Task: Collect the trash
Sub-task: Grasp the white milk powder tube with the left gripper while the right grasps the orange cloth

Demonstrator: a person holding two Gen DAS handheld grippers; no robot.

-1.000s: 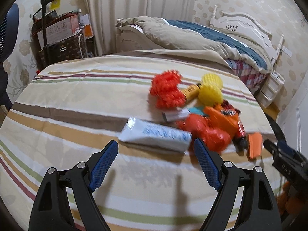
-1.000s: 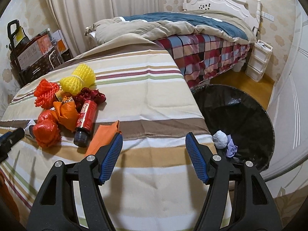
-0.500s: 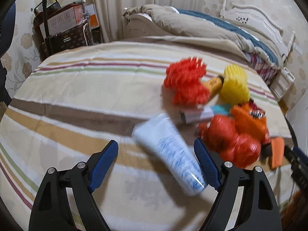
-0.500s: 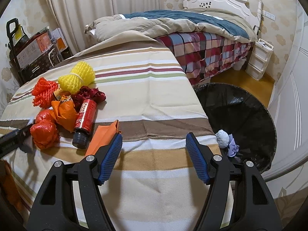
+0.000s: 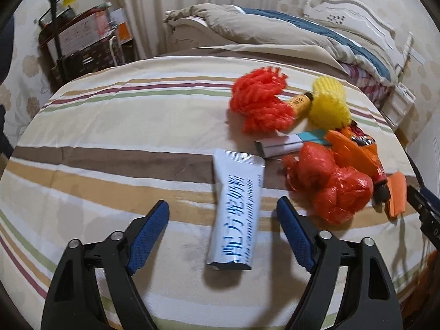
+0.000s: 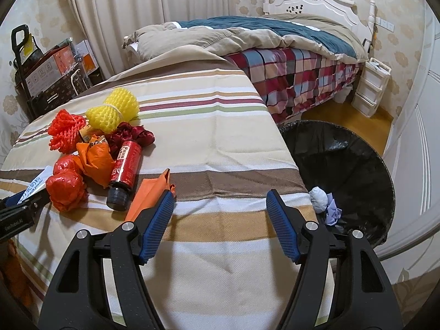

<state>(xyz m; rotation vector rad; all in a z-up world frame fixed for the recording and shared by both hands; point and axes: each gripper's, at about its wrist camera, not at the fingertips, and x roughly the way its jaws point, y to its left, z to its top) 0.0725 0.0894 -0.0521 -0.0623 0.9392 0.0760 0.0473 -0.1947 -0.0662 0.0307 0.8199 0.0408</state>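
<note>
- Trash pile near counter's left edge; lower items hidden.
- White tube between closing left tongs, untouched.
- Right tongs open, empty.

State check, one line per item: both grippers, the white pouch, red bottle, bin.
left gripper: jaws closing, either side of the pouch, pads not on it yet
right gripper: jaws open, nothing between them
white pouch: lying flat on the striped cloth, sealed end nearest the camera
red bottle: on its side, black cap on
trash bin: black liner in, a few scraps at the bottom, mostly empty
</note>
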